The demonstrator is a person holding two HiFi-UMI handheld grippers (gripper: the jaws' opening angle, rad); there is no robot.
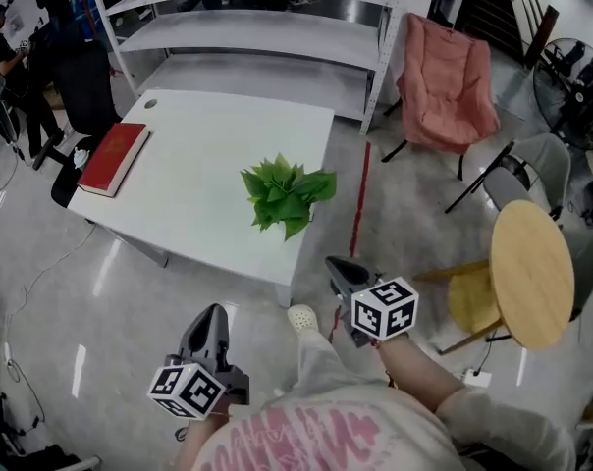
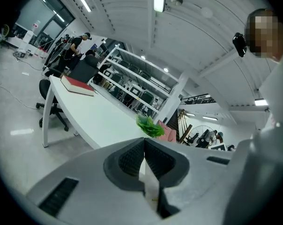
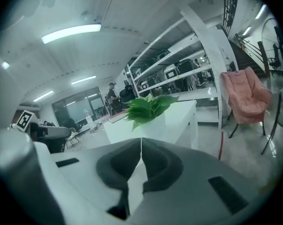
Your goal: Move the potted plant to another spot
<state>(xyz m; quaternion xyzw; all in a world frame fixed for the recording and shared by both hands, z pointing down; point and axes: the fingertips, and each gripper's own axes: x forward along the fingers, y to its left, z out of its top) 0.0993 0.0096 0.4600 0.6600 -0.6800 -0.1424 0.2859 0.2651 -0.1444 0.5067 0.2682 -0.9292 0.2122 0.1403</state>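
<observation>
A green leafy potted plant stands on the white table near its right front corner; its pot is hidden under the leaves. The plant shows small and far in the left gripper view, and the plant sits just past the jaw tips in the right gripper view. My left gripper hangs low in front of the table over the floor, jaws shut with nothing between them. My right gripper is off the table's near right corner, below the plant, also shut and empty.
A red book lies at the table's left edge. White shelving stands behind the table. A pink chair, a grey chair and a round wooden table stand to the right. A red floor line runs beside the table.
</observation>
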